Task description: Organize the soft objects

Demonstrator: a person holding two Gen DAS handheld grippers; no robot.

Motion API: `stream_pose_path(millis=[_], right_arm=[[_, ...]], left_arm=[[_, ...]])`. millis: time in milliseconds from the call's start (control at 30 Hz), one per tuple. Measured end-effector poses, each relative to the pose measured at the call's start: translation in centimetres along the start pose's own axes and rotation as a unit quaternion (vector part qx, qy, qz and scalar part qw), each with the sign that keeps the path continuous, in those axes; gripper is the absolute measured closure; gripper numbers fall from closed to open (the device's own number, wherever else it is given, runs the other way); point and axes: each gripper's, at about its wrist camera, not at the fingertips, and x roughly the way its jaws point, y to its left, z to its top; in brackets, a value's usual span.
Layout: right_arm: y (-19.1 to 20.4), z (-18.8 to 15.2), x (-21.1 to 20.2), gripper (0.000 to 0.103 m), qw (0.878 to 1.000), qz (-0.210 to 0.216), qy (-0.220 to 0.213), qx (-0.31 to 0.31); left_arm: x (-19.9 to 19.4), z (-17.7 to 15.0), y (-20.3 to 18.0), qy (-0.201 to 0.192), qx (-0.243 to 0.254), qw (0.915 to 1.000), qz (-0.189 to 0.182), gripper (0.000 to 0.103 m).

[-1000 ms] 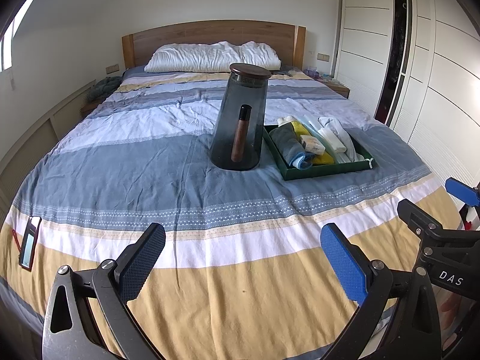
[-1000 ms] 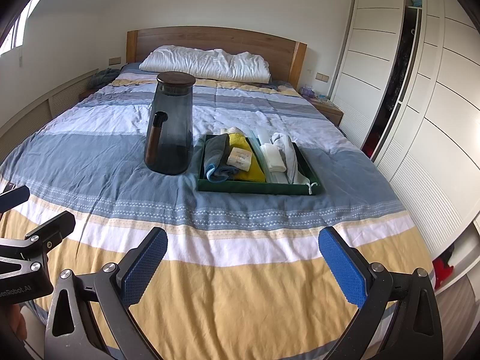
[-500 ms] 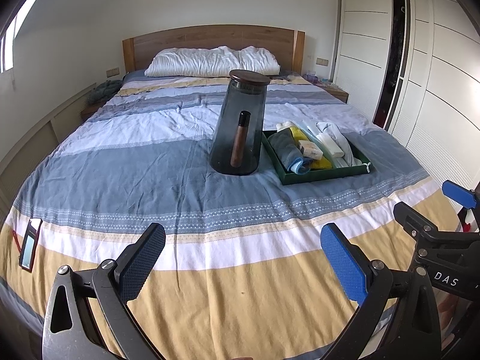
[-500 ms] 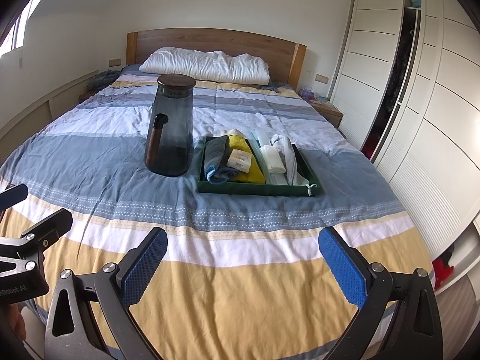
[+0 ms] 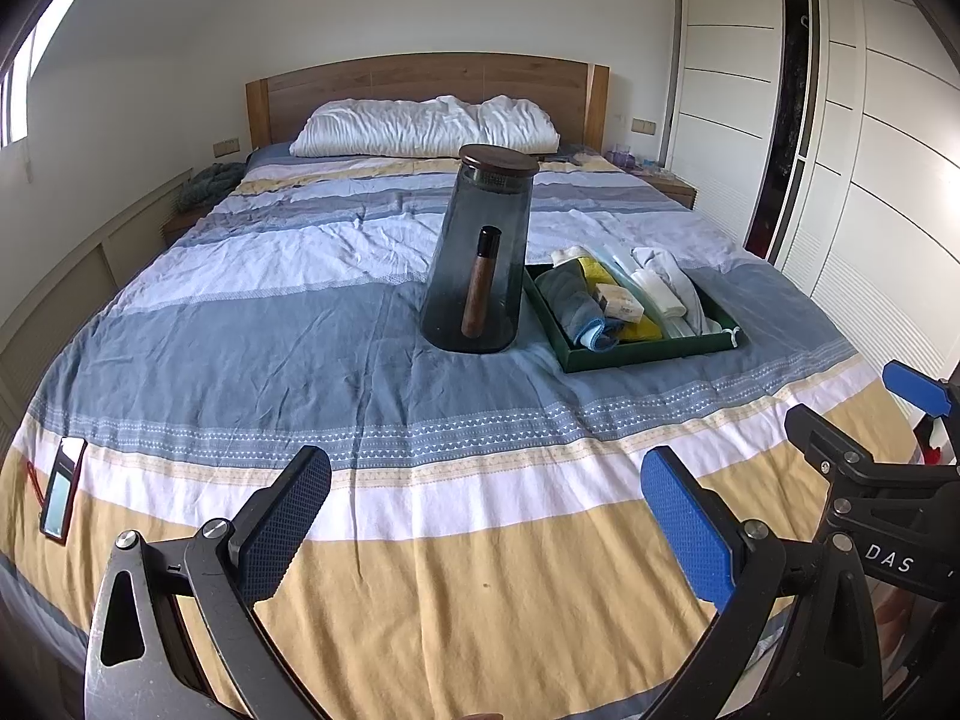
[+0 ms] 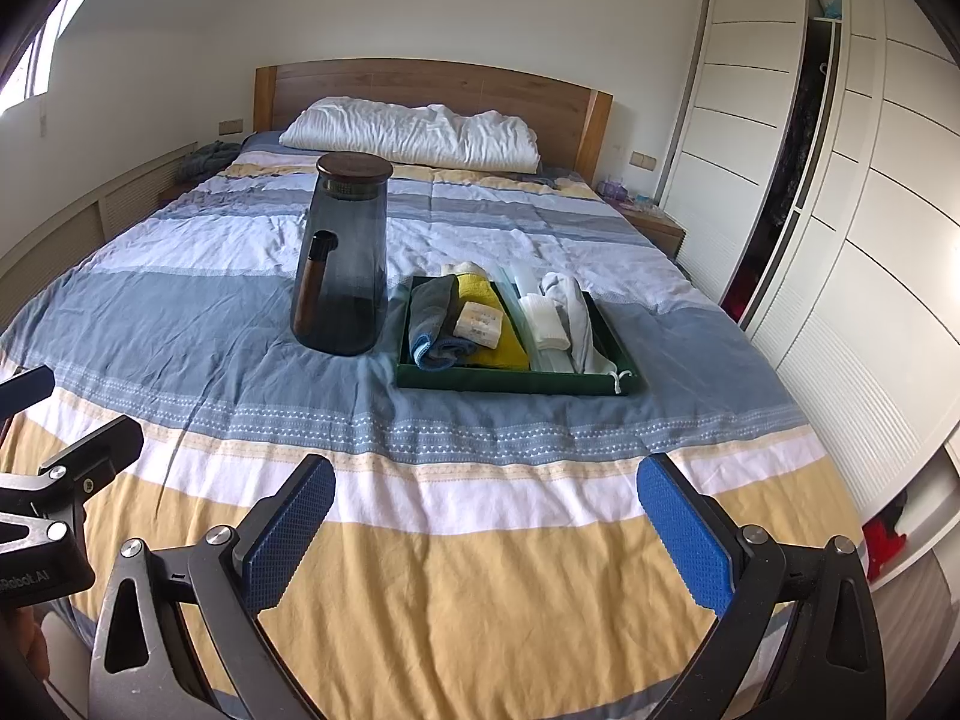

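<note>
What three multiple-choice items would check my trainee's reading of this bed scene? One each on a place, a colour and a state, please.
1. Where is the smoky grey glass pitcher with the wooden lid?
A. inside the tray
B. on the bedspread, left of the tray
C. on the pillow

2. What colour is the shallow rectangular tray holding the folded cloths?
A. dark green
B. red
C. white

3. How are the left gripper and right gripper?
A. both shut on cloths
B. one open, one shut
C. both open, holding nothing

Key: 1 B, it stands upright beside the tray's left wall; 2 A, its rim is dark green; 3 C, each camera shows spread blue pads with only bedspread between.
</note>
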Motion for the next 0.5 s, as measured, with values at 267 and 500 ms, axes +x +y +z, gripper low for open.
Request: stream_pose_path(millis=[267, 500], right_arm=[[0.08, 0.21, -0.37, 0.000, 1.000, 0.000, -0.002, -0.002], [0.12, 0.24, -0.36, 0.000, 1.000, 0.000, -0.002, -0.003]], left_arm=[[-0.08, 0.07, 0.06, -0.001, 0.001, 1.0000, 0.001, 0.002], [-0.13, 0.10, 0.05, 0.000, 0.001, 1.0000, -0.001, 0.002]])
